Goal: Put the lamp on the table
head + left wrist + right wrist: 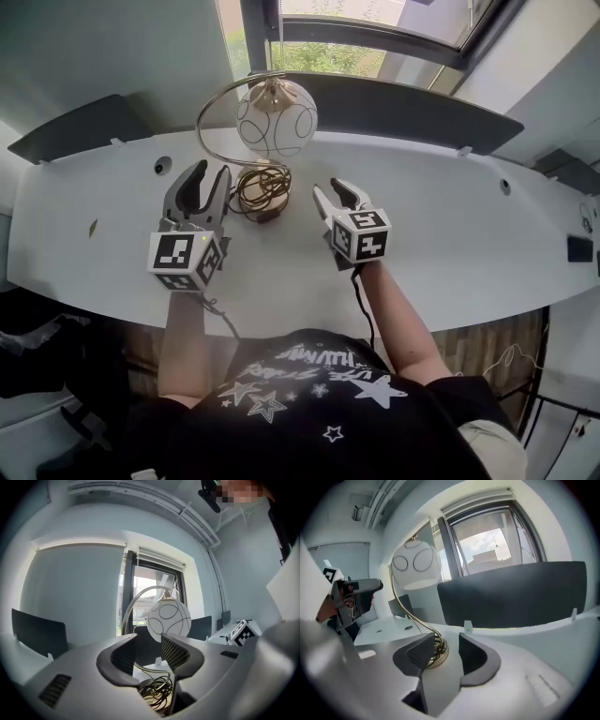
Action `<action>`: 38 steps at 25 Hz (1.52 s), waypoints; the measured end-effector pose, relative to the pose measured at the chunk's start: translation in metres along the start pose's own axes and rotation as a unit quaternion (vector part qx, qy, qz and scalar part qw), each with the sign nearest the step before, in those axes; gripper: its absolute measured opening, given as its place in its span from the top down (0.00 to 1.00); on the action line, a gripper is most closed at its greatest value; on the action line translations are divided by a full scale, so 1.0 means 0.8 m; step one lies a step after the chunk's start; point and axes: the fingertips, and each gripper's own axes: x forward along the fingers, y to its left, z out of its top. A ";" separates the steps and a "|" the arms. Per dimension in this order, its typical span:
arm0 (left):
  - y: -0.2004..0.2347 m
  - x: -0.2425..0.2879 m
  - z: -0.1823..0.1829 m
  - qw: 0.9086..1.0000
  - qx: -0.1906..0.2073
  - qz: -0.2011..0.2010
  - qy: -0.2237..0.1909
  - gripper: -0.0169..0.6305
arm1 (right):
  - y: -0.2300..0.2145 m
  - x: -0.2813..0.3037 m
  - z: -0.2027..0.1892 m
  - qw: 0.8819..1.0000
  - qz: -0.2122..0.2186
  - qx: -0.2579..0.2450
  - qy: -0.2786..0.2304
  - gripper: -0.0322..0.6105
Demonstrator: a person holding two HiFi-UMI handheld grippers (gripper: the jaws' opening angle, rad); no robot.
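The lamp stands upright on the white table: a white globe shade hangs from a curved brass arm over a round base wrapped in coiled dark cable. My left gripper is just left of the base, jaws open and empty. My right gripper is a little right of the base, also open with nothing between its fingers. In the left gripper view the shade and cable lie ahead of the open gripper. The right gripper view shows the shade and base beyond its open gripper.
A dark partition panel runs along the table's far edge, with a window behind it. Small cable holes dot the tabletop. The left gripper's marker cube shows in the right gripper view, the right one's cube in the left.
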 end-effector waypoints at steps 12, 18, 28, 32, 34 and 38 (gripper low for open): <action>-0.122 -0.038 -0.017 1.000 -0.014 0.018 0.007 0.80 | -0.011 -0.114 0.021 0.997 0.067 -0.020 -0.044 0.93; -0.192 -0.046 -0.050 0.999 -0.026 0.018 0.037 0.90 | -0.025 -0.159 0.010 0.995 0.088 -0.032 -0.042 0.95; -0.268 -0.063 -0.081 0.997 -0.024 0.001 0.075 0.94 | -0.066 -0.202 -0.022 0.994 0.104 -0.002 -0.046 0.95; -0.276 -0.058 -0.074 0.997 -0.019 -0.008 0.068 0.94 | -0.078 -0.213 -0.022 0.994 0.097 0.019 -0.055 0.95; -0.284 -0.056 -0.073 0.997 -0.021 -0.018 0.065 0.94 | -0.078 -0.220 -0.021 0.993 0.100 0.031 -0.060 0.95; -0.295 -0.065 -0.074 0.997 -0.028 -0.030 0.061 0.94 | -0.074 -0.231 -0.030 0.995 0.087 0.013 -0.050 0.95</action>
